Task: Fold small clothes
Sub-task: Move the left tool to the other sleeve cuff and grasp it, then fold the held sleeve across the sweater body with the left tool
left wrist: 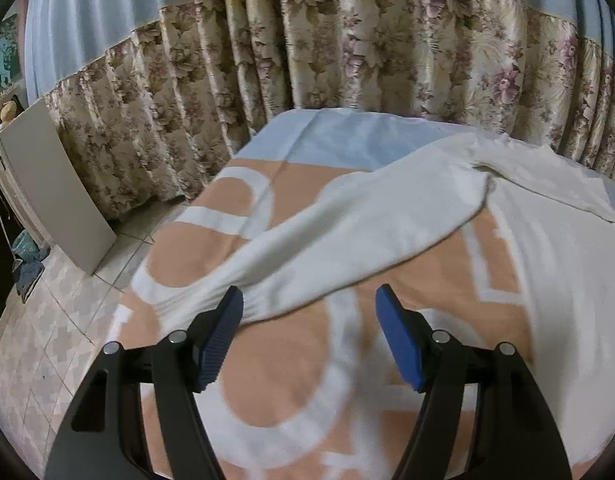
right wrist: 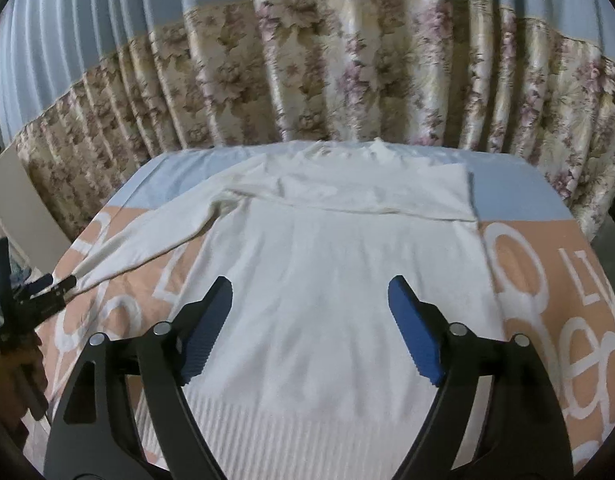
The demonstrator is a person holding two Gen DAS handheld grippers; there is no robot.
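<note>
The white knit sweater [right wrist: 339, 280] is lying flat on a peach and white blanket with big lettering [right wrist: 547, 280], which is covering what's probably a bed, with the ribbed hem nearest the right wrist camera and the collar end pointing off toward 12 o'clock. One sleeve is already lying folded across the chest near the top. The other sleeve [left wrist: 327, 240] is stretching out diagonally toward 8 o'clock in the right wrist view.

The left gripper [left wrist: 309, 304] is sitting with its blue pads spread apart, released, not clamping anything. The cuff end of that stretched sleeve is lying right by its left finger [left wrist: 223, 332], touching or just beside it, hard to tell which. In the right wrist view that same gripper is showing up at the 9 o'clock edge, right at the sleeve tip.

The right gripper [right wrist: 309, 292] is hovering over the sweater body with its fingers wide apart too, holding nothing.

Behind it all a floral curtain [right wrist: 307, 80] with a pale blue top band is hanging. A tiled floor [left wrist: 67, 300] is showing at 8 o'clock in the left wrist view, with a grey board [left wrist: 55, 184] leaning there.
</note>
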